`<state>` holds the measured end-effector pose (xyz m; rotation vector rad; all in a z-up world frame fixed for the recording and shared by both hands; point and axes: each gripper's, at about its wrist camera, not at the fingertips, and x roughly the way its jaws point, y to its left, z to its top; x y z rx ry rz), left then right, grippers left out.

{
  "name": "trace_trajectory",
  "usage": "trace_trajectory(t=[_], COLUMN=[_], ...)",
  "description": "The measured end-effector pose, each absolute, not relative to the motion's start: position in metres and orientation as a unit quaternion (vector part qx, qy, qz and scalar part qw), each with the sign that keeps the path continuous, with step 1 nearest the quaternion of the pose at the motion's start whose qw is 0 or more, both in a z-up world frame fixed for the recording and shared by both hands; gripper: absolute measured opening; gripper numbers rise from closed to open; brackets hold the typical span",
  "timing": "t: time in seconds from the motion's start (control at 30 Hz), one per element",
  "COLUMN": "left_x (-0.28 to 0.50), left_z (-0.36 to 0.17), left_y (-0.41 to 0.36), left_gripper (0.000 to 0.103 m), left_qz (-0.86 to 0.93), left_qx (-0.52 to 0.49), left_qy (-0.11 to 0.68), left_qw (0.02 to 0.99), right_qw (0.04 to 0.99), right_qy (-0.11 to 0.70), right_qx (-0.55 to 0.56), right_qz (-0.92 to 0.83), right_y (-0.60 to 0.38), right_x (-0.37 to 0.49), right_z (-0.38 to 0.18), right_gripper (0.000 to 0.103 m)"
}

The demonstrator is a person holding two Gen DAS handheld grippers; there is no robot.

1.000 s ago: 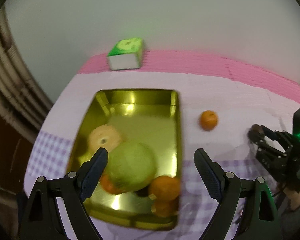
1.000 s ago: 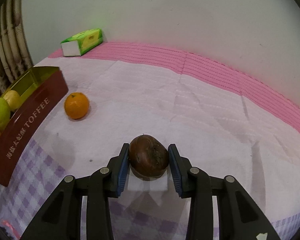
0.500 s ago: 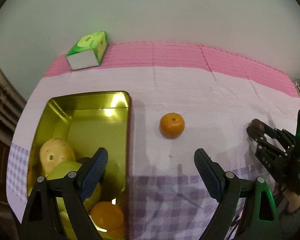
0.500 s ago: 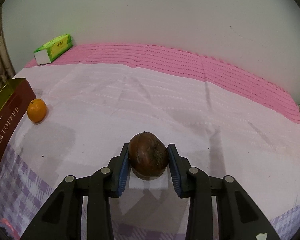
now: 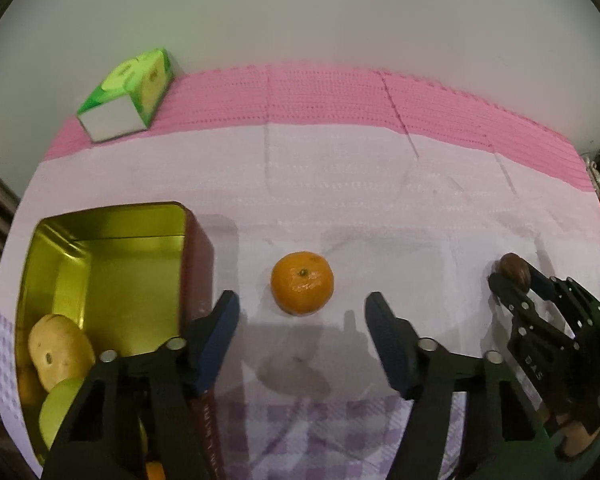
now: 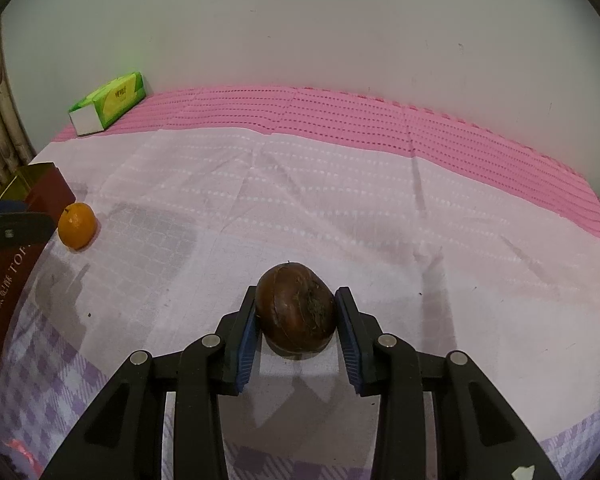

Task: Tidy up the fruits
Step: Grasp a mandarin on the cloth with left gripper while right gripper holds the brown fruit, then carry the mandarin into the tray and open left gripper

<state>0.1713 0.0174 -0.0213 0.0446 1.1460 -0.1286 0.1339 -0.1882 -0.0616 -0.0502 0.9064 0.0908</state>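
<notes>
Right gripper (image 6: 296,312) has its jaws pinching a brown fruit (image 6: 296,312). Left gripper (image 5: 302,320) jaws have just been closing, still spread, with the orange (image 5: 302,288) at 12 o'clock, untouched on the bench (image 5: 340,184).

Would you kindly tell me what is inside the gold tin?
The gold tin holds a yellowish fruit, a green fruit and a bit of orange; the left tongs cover the rest.

Our left gripper (image 5: 302,320) points steeply down, its jaws apart and just narrowing on nothing. Our right gripper (image 6: 296,316) is clamped on a brown fruit (image 6: 296,312).
</notes>
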Motion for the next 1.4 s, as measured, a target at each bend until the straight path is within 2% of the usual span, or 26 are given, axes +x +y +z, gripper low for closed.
trace_trajectory(t=[0.23, 0.53, 0.6, 1.07, 1.4], left_x=[0.183, 0.190, 0.189, 0.170, 0.143], left_z=[-0.032, -0.046, -0.048, -0.035, -0.004], left_y=[0.011, 0.003, 0.003, 0.003, 0.018], left_gripper=[0.059, 0.048, 0.040, 0.040, 0.040], left_qz=[-0.061, -0.059, -0.057, -0.067, -0.061], left_qx=[0.031, 0.057, 0.062, 0.067, 0.050], left_qy=[0.548, 0.552, 0.550, 0.540, 0.527], left_qw=[0.834, 0.830, 0.831, 0.836, 0.846], right_qw=[0.898, 0.898, 0.898, 0.898, 0.898], right_qy=[0.438, 0.438, 0.438, 0.438, 0.438], right_qx=[-0.020, -0.017, -0.017, -0.018, -0.019], right_qz=[0.046, 0.047, 0.047, 0.047, 0.045], right_y=[-0.189, -0.189, -0.189, -0.190, -0.189], right_x=[0.134, 0.134, 0.134, 0.134, 0.132], right_z=[-0.062, -0.062, -0.062, -0.063, -0.065], right_gripper=[0.034, 0.034, 0.035, 0.035, 0.034])
